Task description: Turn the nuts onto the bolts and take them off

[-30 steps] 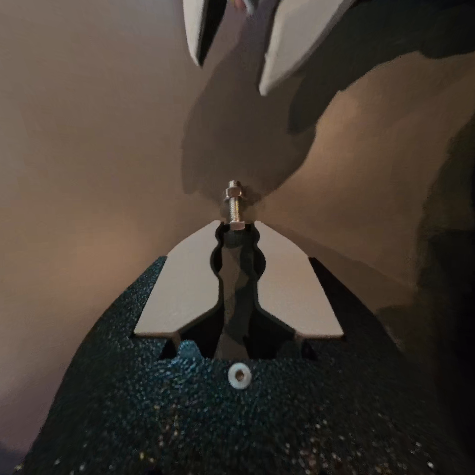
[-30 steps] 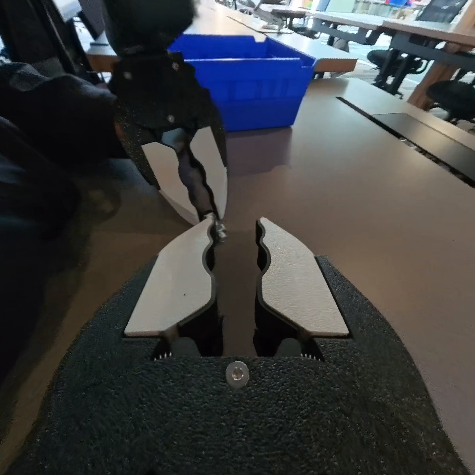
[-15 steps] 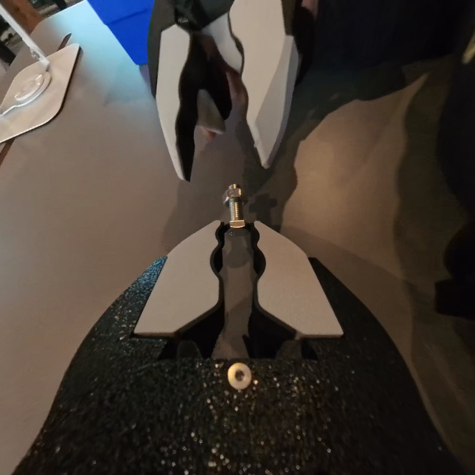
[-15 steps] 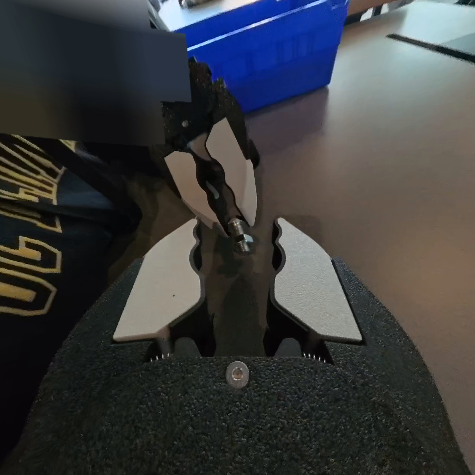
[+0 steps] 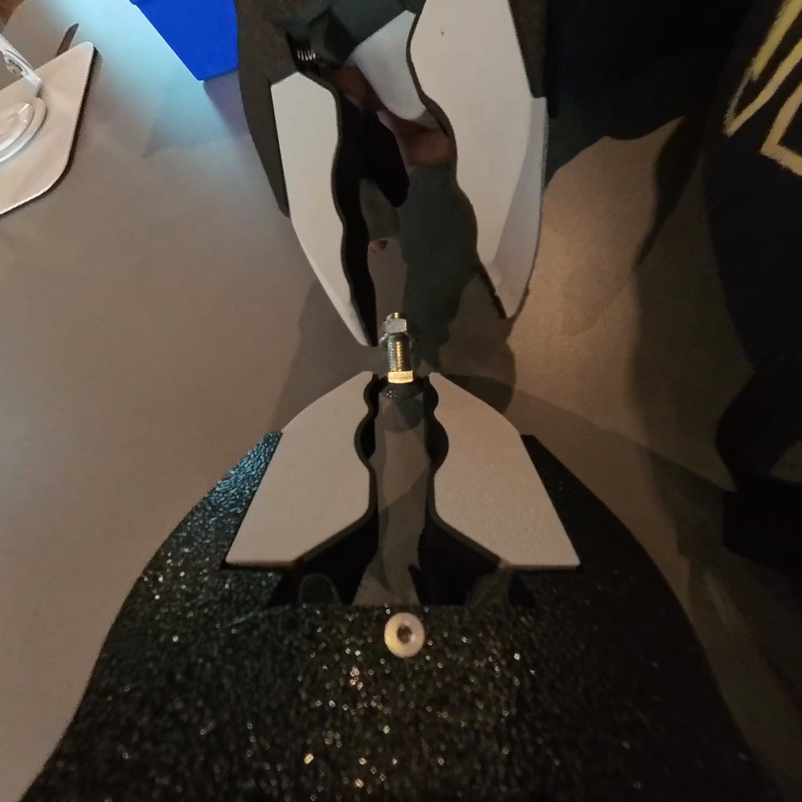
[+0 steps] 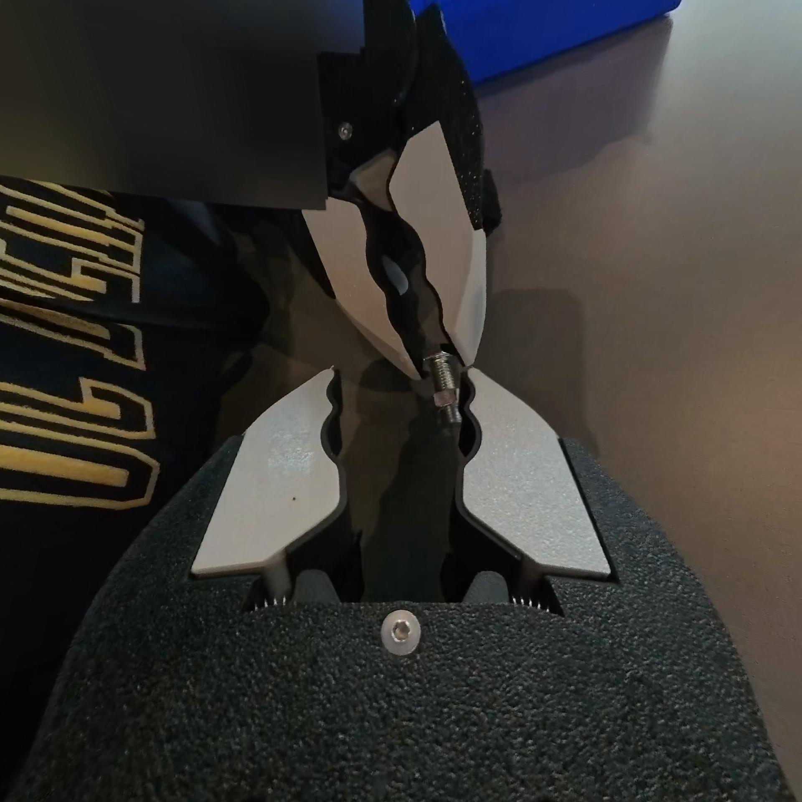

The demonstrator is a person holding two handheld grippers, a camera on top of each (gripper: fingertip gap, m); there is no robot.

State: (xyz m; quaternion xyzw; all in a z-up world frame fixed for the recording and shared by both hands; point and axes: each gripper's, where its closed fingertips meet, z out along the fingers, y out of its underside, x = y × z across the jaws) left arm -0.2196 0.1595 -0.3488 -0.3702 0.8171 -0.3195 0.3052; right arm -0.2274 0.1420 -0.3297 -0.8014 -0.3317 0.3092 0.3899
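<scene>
My left gripper (image 5: 400, 377) is shut on the head of a silver bolt (image 5: 397, 356) and holds it above the brown table (image 5: 130, 304). A nut (image 5: 394, 326) sits on the thread near the bolt's free end. My right gripper (image 5: 438, 327) faces it, open, with its fingertips on either side of the nut. In the right wrist view the right gripper (image 6: 400, 369) is open, and the bolt (image 6: 442, 373) and nut (image 6: 445, 397) sit close to its right finger (image 6: 520, 477), held out by the left gripper (image 6: 440, 366).
A blue bin (image 6: 542, 34) stands at the back of the table and also shows in the left wrist view (image 5: 204, 39). A white flat stand base (image 5: 39, 130) lies at the far left. A person's dark garment with yellow lettering (image 6: 65, 347) is close by. Left and right tips are no more than a few centimetres apart.
The right gripper has moved in towards the bolt and opened wider, so the nut now lies between its fingertips. The left gripper has kept its hold on the bolt head.
</scene>
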